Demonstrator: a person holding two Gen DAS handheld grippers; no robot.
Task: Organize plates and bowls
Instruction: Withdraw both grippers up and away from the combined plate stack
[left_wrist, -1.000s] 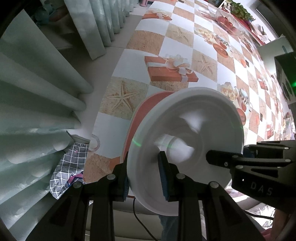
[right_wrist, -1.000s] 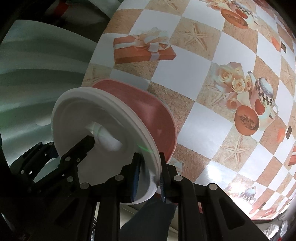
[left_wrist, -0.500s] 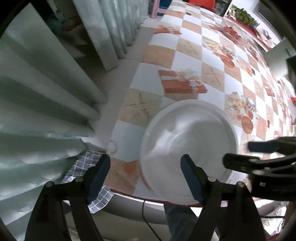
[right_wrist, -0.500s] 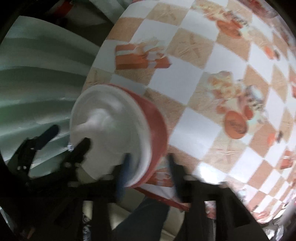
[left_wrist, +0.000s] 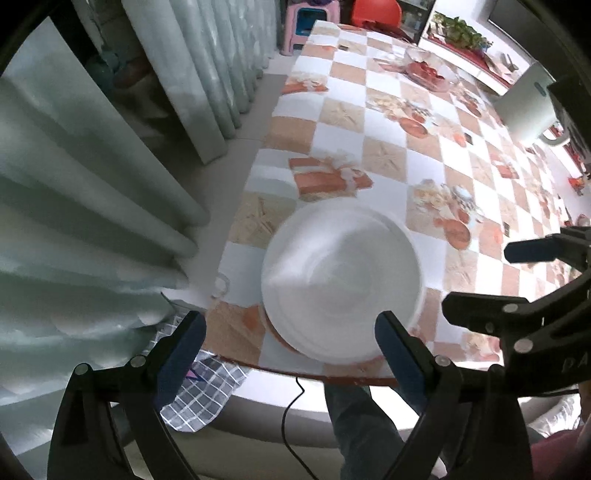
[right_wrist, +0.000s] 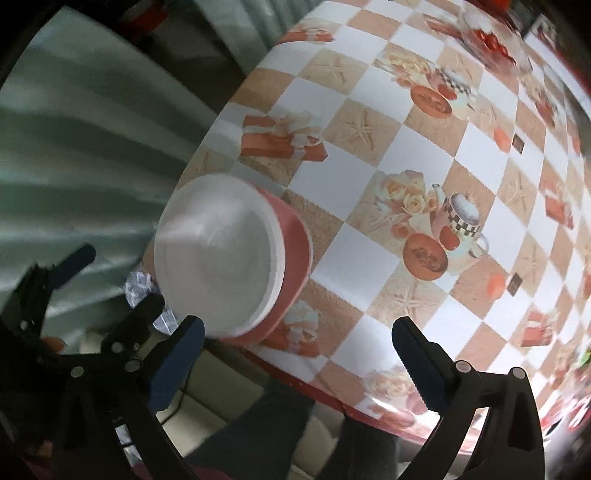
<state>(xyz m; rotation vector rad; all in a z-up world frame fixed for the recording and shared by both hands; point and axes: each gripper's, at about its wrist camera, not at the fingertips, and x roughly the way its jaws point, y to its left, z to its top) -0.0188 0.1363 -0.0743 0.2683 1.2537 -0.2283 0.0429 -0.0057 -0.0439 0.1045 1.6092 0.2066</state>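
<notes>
Pale green curtains (left_wrist: 92, 206) hang at the left. Beside them, near the checkered table's (left_wrist: 384, 122) edge, a round white plate (left_wrist: 341, 280) sits on a pink plate (right_wrist: 295, 254). Both black grippers, left (left_wrist: 288, 350) and right (right_wrist: 297, 356), have just been opening; their jaws spread wide above, holding nothing.

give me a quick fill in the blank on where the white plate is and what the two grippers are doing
The white plate rests on a ____ plate. Both plates sit near the ____ of the checkered table. The left gripper has just been opening; its jaws now hold ____. The right gripper stands ____.

Missing words: red; edge; nothing; open
</notes>
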